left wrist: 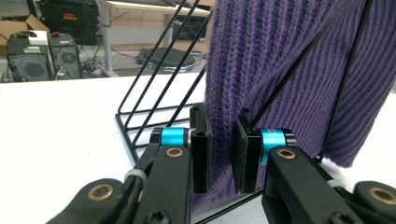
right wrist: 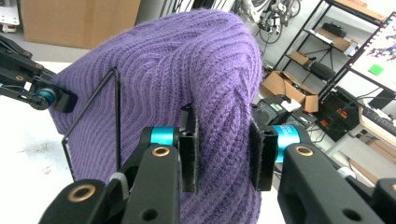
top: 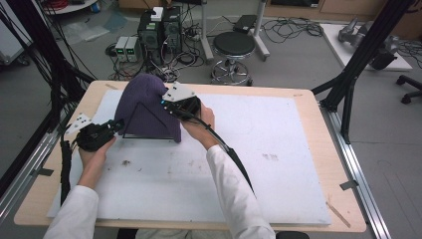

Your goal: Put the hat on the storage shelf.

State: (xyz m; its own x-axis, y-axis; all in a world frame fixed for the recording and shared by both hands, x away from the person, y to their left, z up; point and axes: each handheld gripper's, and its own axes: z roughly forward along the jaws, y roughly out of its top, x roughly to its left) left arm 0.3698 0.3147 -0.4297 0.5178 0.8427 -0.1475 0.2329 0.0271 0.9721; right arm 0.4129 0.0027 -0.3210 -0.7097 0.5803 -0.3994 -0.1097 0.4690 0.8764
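A purple knitted hat (top: 147,107) hangs over a black wire rack (top: 149,137) that stands at the back left of the white mat (top: 278,149). My left gripper (top: 118,125) is at the hat's lower left edge. In the left gripper view its jaws (left wrist: 223,140) are shut on the hat (left wrist: 289,60) fabric beside the rack's wires (left wrist: 154,84). My right gripper (top: 171,107) is at the hat's upper right side. In the right gripper view its jaws (right wrist: 225,144) squeeze a thick fold of the hat (right wrist: 187,60), and the left gripper (right wrist: 60,100) shows at the far edge.
The mat covers most of a wooden table (top: 308,94). Black frame posts (top: 366,50) rise at the table's right and left. Beyond the far edge, a stool (top: 233,47) and computer boxes (top: 159,30) stand on the floor among cables.
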